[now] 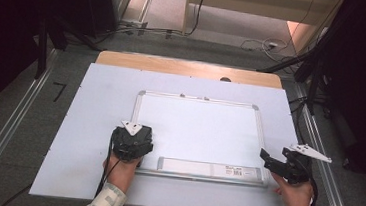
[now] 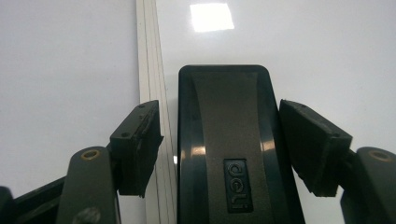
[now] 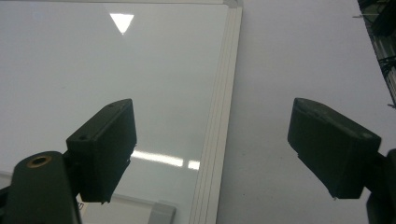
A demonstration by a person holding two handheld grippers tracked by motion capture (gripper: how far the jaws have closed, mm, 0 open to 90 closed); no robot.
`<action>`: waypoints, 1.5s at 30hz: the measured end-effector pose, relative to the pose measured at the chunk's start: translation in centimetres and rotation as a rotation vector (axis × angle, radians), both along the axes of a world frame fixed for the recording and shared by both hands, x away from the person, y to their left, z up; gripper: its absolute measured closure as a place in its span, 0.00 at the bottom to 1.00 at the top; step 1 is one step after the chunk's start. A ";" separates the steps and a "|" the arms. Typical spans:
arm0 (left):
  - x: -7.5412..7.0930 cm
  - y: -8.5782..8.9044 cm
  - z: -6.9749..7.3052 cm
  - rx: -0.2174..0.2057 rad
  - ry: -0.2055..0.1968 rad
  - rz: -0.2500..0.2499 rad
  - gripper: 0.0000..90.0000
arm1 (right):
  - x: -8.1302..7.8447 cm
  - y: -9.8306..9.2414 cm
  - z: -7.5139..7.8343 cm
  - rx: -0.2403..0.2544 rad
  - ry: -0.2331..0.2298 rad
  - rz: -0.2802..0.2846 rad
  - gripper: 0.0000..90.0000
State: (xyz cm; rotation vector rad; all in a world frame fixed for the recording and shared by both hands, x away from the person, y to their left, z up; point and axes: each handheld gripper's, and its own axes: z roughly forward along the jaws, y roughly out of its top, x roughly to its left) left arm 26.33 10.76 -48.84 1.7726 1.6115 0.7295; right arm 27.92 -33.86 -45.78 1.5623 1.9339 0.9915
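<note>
A black eraser [image 2: 229, 154] with an embossed logo lies on the whiteboard [image 1: 193, 129], just inside its pale frame [image 2: 149, 70]. My left gripper [image 2: 219, 116] hangs over the eraser at the board's near left corner [image 1: 132, 140]. Its jaws stand on either side of the eraser with a small gap at each pad, so it is open. One pad sits over the frame. My right gripper [image 1: 271, 160] is at the board's near right edge, open and empty. Its jaws [image 3: 212, 116] straddle the frame [image 3: 223, 93].
The whiteboard lies on a large white sheet [image 1: 93, 125] over a wooden table [image 1: 184, 67]. A long pen tray [image 1: 210, 168] with a small label runs along the board's near edge. Metal rails and cables lie on the floor at both sides.
</note>
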 end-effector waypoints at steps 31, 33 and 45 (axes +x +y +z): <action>1.6 -1.8 1.9 0.011 0.015 -0.149 0.85 | 0.0 0.0 -0.1 -0.002 0.011 -0.004 0.16; 1.7 -1.9 2.0 0.019 0.023 -0.154 0.86 | 0.0 0.0 -0.1 -0.002 0.012 -0.005 0.16; 1.7 -3.0 0.9 0.050 0.055 -0.187 0.85 | -0.1 0.0 -0.1 0.000 0.008 -0.002 0.16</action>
